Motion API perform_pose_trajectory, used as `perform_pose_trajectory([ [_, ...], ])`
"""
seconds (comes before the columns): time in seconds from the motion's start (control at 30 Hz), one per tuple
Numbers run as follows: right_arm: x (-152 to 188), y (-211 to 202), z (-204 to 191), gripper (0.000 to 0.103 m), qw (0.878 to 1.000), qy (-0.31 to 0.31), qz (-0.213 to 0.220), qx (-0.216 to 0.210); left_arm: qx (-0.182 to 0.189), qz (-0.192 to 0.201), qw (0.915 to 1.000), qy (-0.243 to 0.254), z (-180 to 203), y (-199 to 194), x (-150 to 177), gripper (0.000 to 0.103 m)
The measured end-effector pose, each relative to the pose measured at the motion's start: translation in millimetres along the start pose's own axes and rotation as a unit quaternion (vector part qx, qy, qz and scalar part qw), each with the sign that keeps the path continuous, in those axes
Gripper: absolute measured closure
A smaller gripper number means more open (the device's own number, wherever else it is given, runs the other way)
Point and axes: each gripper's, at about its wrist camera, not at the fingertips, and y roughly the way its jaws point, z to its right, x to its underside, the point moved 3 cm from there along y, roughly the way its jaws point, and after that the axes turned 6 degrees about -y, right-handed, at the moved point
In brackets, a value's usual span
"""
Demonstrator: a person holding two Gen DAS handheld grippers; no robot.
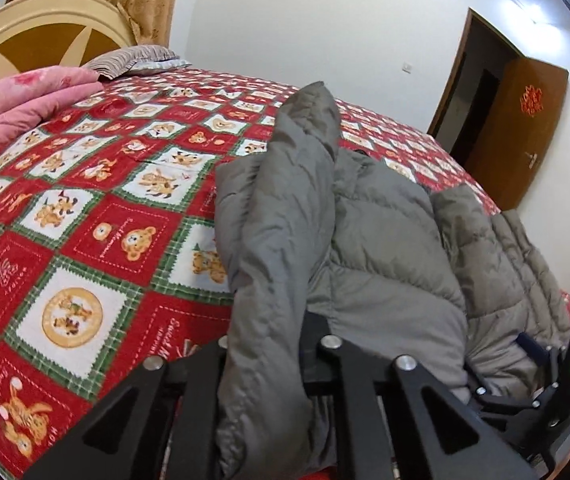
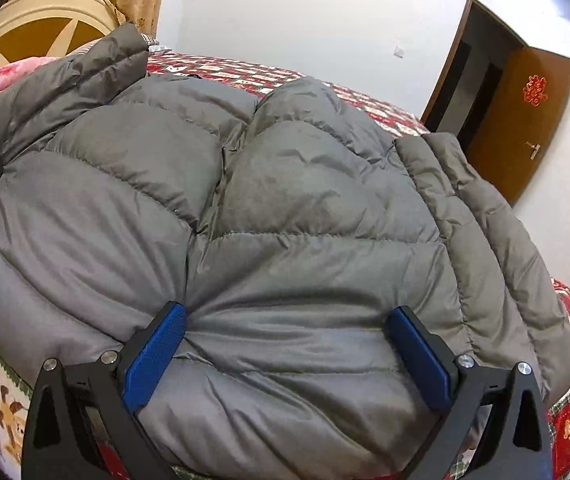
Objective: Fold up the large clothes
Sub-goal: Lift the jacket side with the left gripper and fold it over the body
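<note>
Left gripper (image 1: 275,364) is clamped on a raised fold of the grey jacket (image 2: 285,208); right gripper (image 2: 285,344) stands wide, pads astride the hem. The jacket lies on the bed (image 1: 85,220): soft, puffy, light, probably slick. Grip at seams. Open quilt lies left; the bed's edge is near on the right.
</note>
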Motion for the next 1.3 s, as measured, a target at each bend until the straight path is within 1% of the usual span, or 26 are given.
perform_pose_trajectory([
  [0.03,2,0,3,0.002,1.0,0.004,-0.001,-0.007,-0.002,-0.002,1.0,0.001,0,2,0,0.08],
  [0.07,4,0,6,0.002,1.0,0.008,-0.003,-0.014,-0.008,-0.003,1.0,0.0,1,5,0,0.077],
  [0.1,6,-1,7,0.002,1.0,0.009,-0.004,-0.018,-0.017,-0.006,0.9998,-0.004,0,9,0,0.062],
  [0.13,8,-1,10,0.002,1.0,0.009,-0.004,-0.02,-0.025,-0.01,0.9996,-0.012,-3,14,0,0.041],
  [0.2,12,-3,12,0.002,1.0,0.007,-0.002,-0.02,-0.046,-0.012,0.9985,-0.028,-11,20,-1,0.02],
  [0.23,13,-3,12,0.002,1.0,0.007,-0.001,-0.02,-0.056,-0.012,0.9978,-0.033,-16,20,1,0.014],
  [0.3,11,-3,12,0.002,1.0,0.008,0.0,-0.02,-0.059,-0.026,0.9965,-0.053,-23,26,4,0.007],
  [0.4,12,-1,15,0.002,1.0,0.01,0.001,-0.022,-0.029,-0.064,0.9939,-0.085,-32,38,6,0.006],
  [0.43,12,-1,13,0.002,1.0,0.01,0.001,-0.023,-0.025,-0.063,0.9941,-0.084,-31,39,5,0.011],
  [0.47,12,-1,13,0.002,1.0,0.012,0.001,-0.024,-0.002,-0.063,0.995,-0.077,-26,38,4,0.02],
  [0.5,10,0,11,0.002,1.0,0.012,0.001,-0.025,0.033,-0.071,0.9946,-0.067,-18,39,6,0.054],
  [0.53,10,0,11,0.002,1.0,0.013,0.001,-0.025,0.06,-0.077,0.9935,-0.059,-12,40,7,0.075],
  [0.57,10,0,12,0.002,1.0,0.013,0.002,-0.026,0.063,-0.074,0.9941,-0.049,-7,39,9,0.08],
  [0.6,9,0,13,0.002,1.0,0.013,0.001,-0.028,0.058,-0.067,0.9954,-0.035,-2,37,9,0.087],
  [0.63,9,0,15,0.002,0.999,0.013,-0.001,-0.032,0.047,-0.06,0.9968,-0.02,2,33,9,0.09],
  [0.67,8,0,17,0.002,0.999,0.012,-0.006,-0.037,0.044,-0.059,0.9971,-0.018,4,31,8,0.091],
  [0.73,5,-1,22,0.002,0.999,0.01,-0.014,-0.048,0.05,-0.049,0.9972,-0.028,6,17,0,0.092],
  [0.87,-2,-3,31,0.002,0.997,0.012,-0.029,-0.067,0.062,-0.008,0.998,-0.002,28,-23,-20,0.093],
  [0.93,-5,-7,39,0.002,0.996,0.022,-0.031,-0.081,0.07,0.008,0.9973,0.02,48,-41,-32,0.093],
  [1.0,-9,-19,52,0.002,0.995,0.034,-0.02,-0.09,0.078,0.026,0.9954,0.05,76,-58,-43,0.093],
  [1.07,-12,-35,71,0.002,0.996,0.042,0.002,-0.084,0.084,0.036,0.9932,0.072,94,-66,-49,0.093],
  [1.13,-13,-47,94,0.002,0.995,0.057,0.017,-0.077,0.087,0.048,0.9895,0.104,124,-73,-53,0.093],
  [1.17,-12,-53,113,0.002,0.995,0.07,0.022,-0.068,0.089,0.053,0.9879,0.116,134,-73,-53,0.093],
  [1.23,-8,-55,138,0.002,0.994,0.088,0.023,-0.056,0.097,0.058,0.9831,0.144,165,-72,-51,0.093],
  [1.27,-3,-53,158,0.002,0.994,0.102,0.019,-0.042,0.099,0.059,0.9811,0.156,179,-71,-48,0.093],
  [1.3,1,-52,167,0.002,0.993,0.11,0.016,-0.034,0.099,0.06,0.9787,0.169,192,-67,-45,0.093],
])
